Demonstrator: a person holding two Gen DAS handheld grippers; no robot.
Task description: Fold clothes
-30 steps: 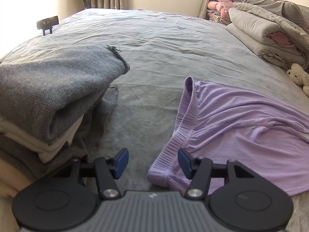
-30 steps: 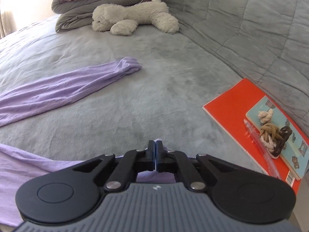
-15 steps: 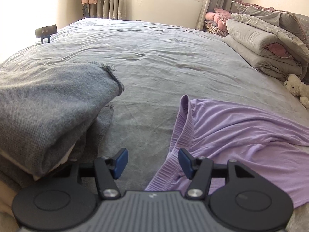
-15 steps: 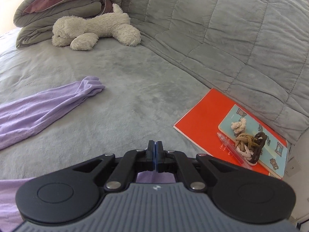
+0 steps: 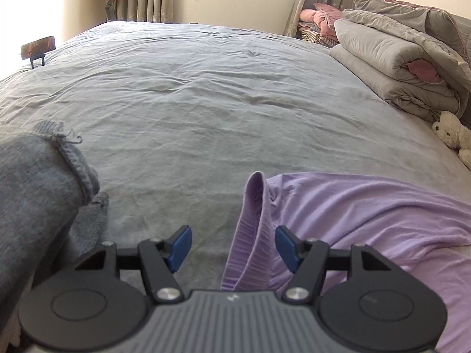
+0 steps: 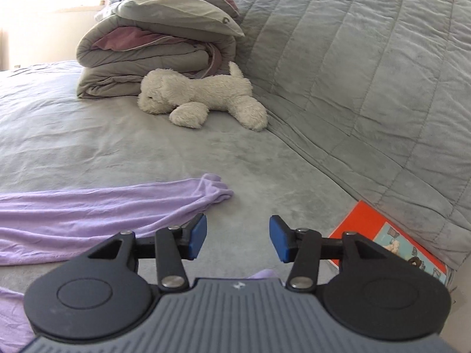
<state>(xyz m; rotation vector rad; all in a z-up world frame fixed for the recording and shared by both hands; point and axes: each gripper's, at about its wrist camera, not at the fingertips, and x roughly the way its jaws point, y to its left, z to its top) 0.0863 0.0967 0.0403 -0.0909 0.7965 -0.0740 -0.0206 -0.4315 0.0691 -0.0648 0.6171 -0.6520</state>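
Observation:
A lilac garment lies flat on the grey bed. Its ribbed waistband stands up between the pads of my left gripper. Those jaws are opening, and the band sits close to the right pad without being pressed. In the right wrist view one lilac leg stretches across the bed to its cuff. My right gripper hovers just right of that leg. Its jaws are opening with only bed sheet between them. A bit of lilac cloth shows under its body.
A stack of folded grey clothes sits at the left. Folded duvets and a white plush dog lie by the quilted headboard. An orange book rests at the bed's right edge. A small dark device stands far left.
My right gripper's jaws, shut before, now stand apart, and its view has swung towards the plush dog and lilac leg. My left gripper moved right, so the waistband now lies between its pads.

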